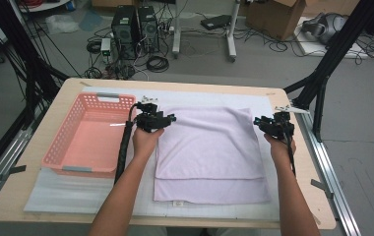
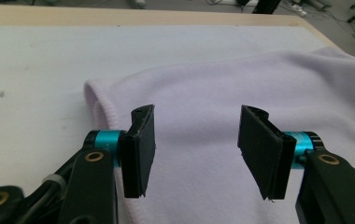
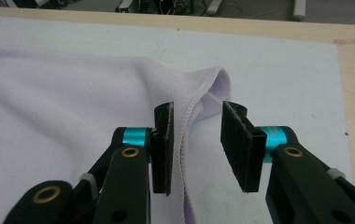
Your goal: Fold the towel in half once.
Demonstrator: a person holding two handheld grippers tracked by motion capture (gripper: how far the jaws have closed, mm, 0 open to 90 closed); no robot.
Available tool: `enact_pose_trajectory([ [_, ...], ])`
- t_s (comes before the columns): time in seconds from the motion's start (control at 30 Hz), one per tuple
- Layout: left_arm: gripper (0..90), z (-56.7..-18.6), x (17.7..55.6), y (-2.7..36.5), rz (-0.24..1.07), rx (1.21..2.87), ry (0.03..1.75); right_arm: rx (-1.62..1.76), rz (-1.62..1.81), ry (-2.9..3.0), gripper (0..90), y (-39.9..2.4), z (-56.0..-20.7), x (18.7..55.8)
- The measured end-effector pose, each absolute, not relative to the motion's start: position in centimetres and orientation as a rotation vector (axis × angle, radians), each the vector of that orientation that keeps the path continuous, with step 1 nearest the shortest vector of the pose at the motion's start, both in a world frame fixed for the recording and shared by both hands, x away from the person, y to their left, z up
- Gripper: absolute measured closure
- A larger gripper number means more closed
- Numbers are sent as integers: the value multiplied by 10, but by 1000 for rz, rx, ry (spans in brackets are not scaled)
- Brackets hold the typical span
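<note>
While both tongs (image 2: 193,154) (image 3: 195,149) are standing apart, unclamped, the folded lilac towel (image 1: 207,147) is lying between them, fold edge far.

Bench (image 1: 47,196): light wood top, rounded corners. A white sheet (image 1: 67,191) lies flat on it, covering most of the top. On the sheet, a folded lilac towel (image 1: 209,157) lies between the left tongs (image 1: 168,118) and right tongs (image 1: 260,121). A pink basket (image 1: 89,135) stands just outside the left tongs.
</note>
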State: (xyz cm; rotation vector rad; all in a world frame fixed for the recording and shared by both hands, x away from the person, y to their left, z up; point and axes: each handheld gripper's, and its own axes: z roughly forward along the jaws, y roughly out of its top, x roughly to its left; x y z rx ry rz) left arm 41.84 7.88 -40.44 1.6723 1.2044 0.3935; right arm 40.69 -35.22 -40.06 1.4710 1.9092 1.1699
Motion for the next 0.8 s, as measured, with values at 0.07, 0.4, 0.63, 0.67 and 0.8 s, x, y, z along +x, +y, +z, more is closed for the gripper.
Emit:
enact_pose_trajectory([
  [0.07,482,-405,412,79,380,1678,1200,1459,1178,1920,630,-354,-398,401],
  [0.4,479,-409,370,83,371,1709,1098,1345,1134,2018,621,-347,-387,367],
  [0.63,573,-417,338,88,354,1759,1037,1314,1129,2071,623,-345,-402,335],
  [0.67,573,-419,333,89,353,1752,1032,1311,1129,2079,623,-345,-405,330],
  [0.8,583,-426,316,96,329,1750,1042,1304,1139,2092,623,-346,-417,312],
])
